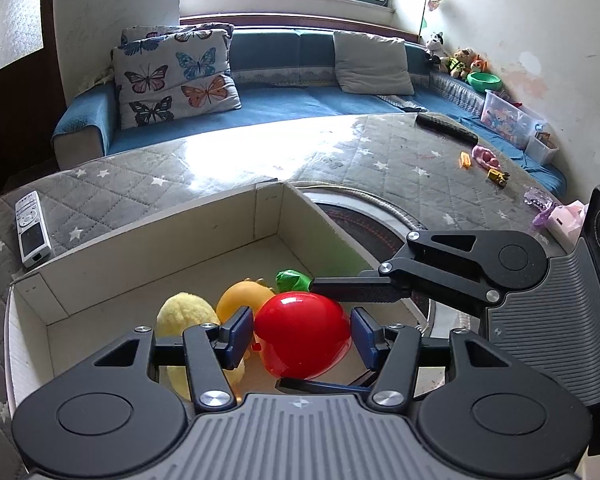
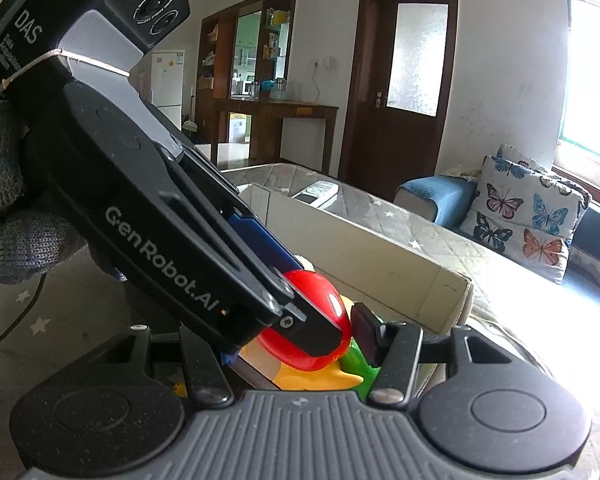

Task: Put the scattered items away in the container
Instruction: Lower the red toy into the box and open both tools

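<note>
The left gripper [image 1: 303, 338] hangs over the cardboard box [image 1: 140, 264], its blue pads pressed on either side of a glossy red apple [image 1: 302, 332]. At ten o'clock from the apple, inside the box, lie a yellow plush toy [image 1: 184, 314] and an orange fruit [image 1: 242, 296]; a green piece [image 1: 292, 279] sits at twelve. The right gripper [image 1: 352, 292] reaches in from three o'clock, and whether it is open I cannot tell. A remote [image 1: 30, 234] rests on the tabletop [image 1: 340, 160] at nine o'clock.
</note>
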`<control>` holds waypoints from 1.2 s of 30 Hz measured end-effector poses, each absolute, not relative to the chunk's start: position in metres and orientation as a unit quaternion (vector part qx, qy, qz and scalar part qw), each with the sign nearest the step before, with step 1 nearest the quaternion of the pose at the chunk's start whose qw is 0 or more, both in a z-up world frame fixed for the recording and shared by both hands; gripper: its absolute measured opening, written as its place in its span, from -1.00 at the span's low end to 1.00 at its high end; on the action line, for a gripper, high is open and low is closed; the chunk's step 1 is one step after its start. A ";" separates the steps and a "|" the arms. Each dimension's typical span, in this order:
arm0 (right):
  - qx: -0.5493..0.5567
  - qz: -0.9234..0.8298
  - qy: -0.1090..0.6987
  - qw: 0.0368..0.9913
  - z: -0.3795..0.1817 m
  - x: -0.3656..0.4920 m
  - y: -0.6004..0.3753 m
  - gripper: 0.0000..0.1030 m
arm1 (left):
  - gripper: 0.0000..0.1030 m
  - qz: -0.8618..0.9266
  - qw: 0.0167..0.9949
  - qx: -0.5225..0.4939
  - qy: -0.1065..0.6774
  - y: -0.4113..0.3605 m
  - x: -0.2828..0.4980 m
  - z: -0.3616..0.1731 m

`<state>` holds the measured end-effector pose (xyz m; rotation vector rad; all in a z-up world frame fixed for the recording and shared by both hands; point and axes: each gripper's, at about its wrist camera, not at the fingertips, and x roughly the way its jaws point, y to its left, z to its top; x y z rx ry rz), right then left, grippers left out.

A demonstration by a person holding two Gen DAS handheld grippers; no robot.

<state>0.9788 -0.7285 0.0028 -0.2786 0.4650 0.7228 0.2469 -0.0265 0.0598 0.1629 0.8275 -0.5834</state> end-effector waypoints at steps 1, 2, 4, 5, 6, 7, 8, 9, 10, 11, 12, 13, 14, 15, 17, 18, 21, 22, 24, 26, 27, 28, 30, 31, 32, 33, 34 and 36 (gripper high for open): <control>-0.135 0.350 0.226 0.899 0.002 0.979 -0.728 0.09 | 0.11 -0.277 0.872 0.080 0.396 -0.027 0.247 0.059; -0.136 0.350 0.226 0.899 0.002 0.979 -0.728 0.09 | 0.11 -0.276 0.872 0.082 0.396 -0.027 0.246 0.059; -0.136 0.352 0.230 0.897 0.001 0.980 -0.728 0.09 | 0.10 -0.274 0.871 0.088 0.398 -0.028 0.247 0.058; -0.137 0.352 0.231 0.896 0.000 0.981 -0.727 0.09 | 0.11 -0.274 0.870 0.089 0.400 -0.027 0.248 0.058; -0.139 0.353 0.233 0.895 0.000 0.982 -0.726 0.09 | 0.07 -0.275 0.869 0.088 0.401 -0.026 0.248 0.058; -0.140 0.352 0.235 0.895 0.000 0.983 -0.726 0.09 | 0.05 -0.277 0.870 0.087 0.400 -0.025 0.248 0.058; -0.140 0.351 0.238 0.895 0.000 0.984 -0.726 0.09 | 0.02 -0.277 0.870 0.085 0.399 -0.023 0.249 0.059; -0.137 0.351 0.242 0.894 0.000 0.985 -0.726 0.09 | 0.02 -0.275 0.871 0.084 0.398 -0.022 0.249 0.060; -0.133 0.353 0.246 0.893 0.000 0.987 -0.727 0.09 | 0.02 -0.274 0.872 0.083 0.397 -0.021 0.250 0.060; -0.128 0.354 0.249 0.892 0.000 0.989 -0.728 0.09 | 0.02 -0.273 0.872 0.081 0.398 -0.019 0.250 0.060; -0.125 0.355 0.252 0.891 0.000 0.990 -0.729 0.09 | 0.02 -0.272 0.872 0.080 0.398 -0.018 0.250 0.060; -0.122 0.356 0.255 0.891 -0.001 0.992 -0.730 0.09 | 0.01 -0.271 0.872 0.080 0.399 -0.018 0.250 0.059; -0.119 0.355 0.256 0.891 -0.001 0.993 -0.731 0.10 | 0.00 -0.270 0.872 0.079 0.401 -0.017 0.250 0.059; -0.117 0.355 0.258 0.891 -0.001 0.994 -0.731 0.10 | 0.00 -0.269 0.872 0.078 0.402 -0.016 0.250 0.058; -0.117 0.355 0.258 0.891 0.000 0.993 -0.732 0.10 | 0.00 -0.267 0.872 0.075 0.404 -0.015 0.249 0.057; -0.117 0.354 0.258 0.891 0.001 0.992 -0.732 0.10 | -0.01 -0.266 0.872 0.072 0.404 -0.014 0.249 0.057; -0.116 0.352 0.258 0.892 0.003 0.991 -0.731 0.10 | -0.01 -0.263 0.874 0.065 0.404 -0.012 0.248 0.057; -0.116 0.352 0.258 0.892 0.003 0.991 -0.731 0.10 | -0.01 -0.263 0.874 0.063 0.403 -0.011 0.247 0.058; -0.115 0.350 0.258 0.893 0.005 0.990 -0.731 0.10 | -0.01 -0.263 0.876 0.059 0.401 -0.010 0.245 0.059; -0.113 0.348 0.256 0.895 0.007 0.987 -0.731 0.11 | -0.01 -0.261 0.877 0.057 0.398 -0.008 0.242 0.061; -0.112 0.348 0.255 0.895 0.008 0.986 -0.732 0.11 | -0.01 -0.260 0.879 0.054 0.397 -0.007 0.240 0.062; -0.110 0.347 0.254 0.896 0.009 0.985 -0.732 0.11 | -0.01 -0.259 0.879 0.052 0.396 -0.006 0.239 0.062; -0.110 0.346 0.252 0.897 0.011 0.981 -0.732 0.11 | -0.01 -0.255 0.882 0.046 0.395 -0.003 0.236 0.063; -0.111 0.345 0.251 0.898 0.011 0.979 -0.732 0.11 | -0.01 -0.253 0.883 0.043 0.394 -0.002 0.235 0.064; -0.111 0.344 0.250 0.898 0.012 0.977 -0.732 0.11 | -0.01 -0.253 0.884 0.039 0.392 -0.001 0.232 0.065; -0.111 0.343 0.248 0.899 0.013 0.974 -0.732 0.11 | -0.01 -0.252 0.885 0.036 0.390 0.000 0.230 0.066; -0.110 0.342 0.247 0.900 0.014 0.972 -0.733 0.12 | -0.01 -0.251 0.886 0.033 0.389 0.001 0.228 0.066; -0.107 0.338 0.243 0.903 0.016 0.967 -0.735 0.14 | -0.01 -0.247 0.888 0.027 0.387 0.003 0.222 0.067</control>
